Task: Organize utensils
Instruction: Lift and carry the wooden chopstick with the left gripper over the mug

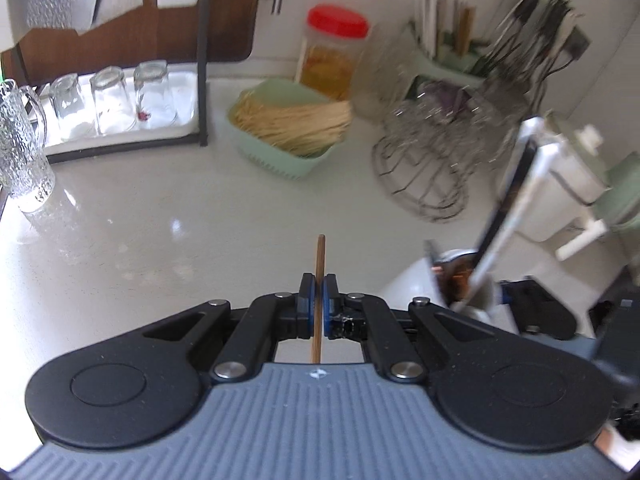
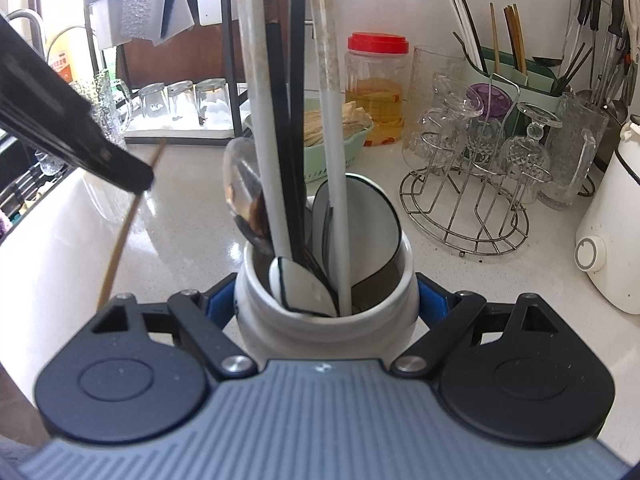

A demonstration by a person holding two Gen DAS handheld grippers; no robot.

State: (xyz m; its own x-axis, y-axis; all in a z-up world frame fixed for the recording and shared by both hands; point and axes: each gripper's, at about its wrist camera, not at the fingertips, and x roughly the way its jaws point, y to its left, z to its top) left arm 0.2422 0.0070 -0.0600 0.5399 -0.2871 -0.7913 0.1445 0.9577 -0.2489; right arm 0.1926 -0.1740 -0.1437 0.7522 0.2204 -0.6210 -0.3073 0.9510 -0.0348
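Left gripper (image 1: 319,294) points steeply down over the white countertop (image 1: 140,216), jaws clenched on a single brown wooden chopstick (image 1: 319,276). The stick runs straight between the blue pads (image 1: 306,300), tip sticking out toward 12 o'clock, tail passing back under the gripper body. In the right wrist view the same gripper shows as a dark blurred bar at 10 o'clock, the chopstick slanting down from it toward 7 o'clock, clear of the counter.

Right gripper (image 2: 326,304) is tilted downward, jaws spread wide and grasping a white ceramic utensil holder (image 2: 256,312), blue pads pressed on both sides. The holder sits dead centre, standing upright on the countertop. Inside it: white chopsticks (image 2: 336,184), black chopsticks (image 2: 294,120), white spoons with black rims (image 2: 298,284), a metal spoon (image 2: 240,184) leaning at 10 o'clock.

In the right wrist view, at 1 o'clock a wire glass rack (image 2: 472,200) with upturned glasses; behind it a green chopstick caddy (image 2: 516,80). At 12 o'clock a red-lidded jar (image 2: 378,80) and a green basket (image 2: 344,152). At 3 o'clock a white appliance (image 2: 608,240).
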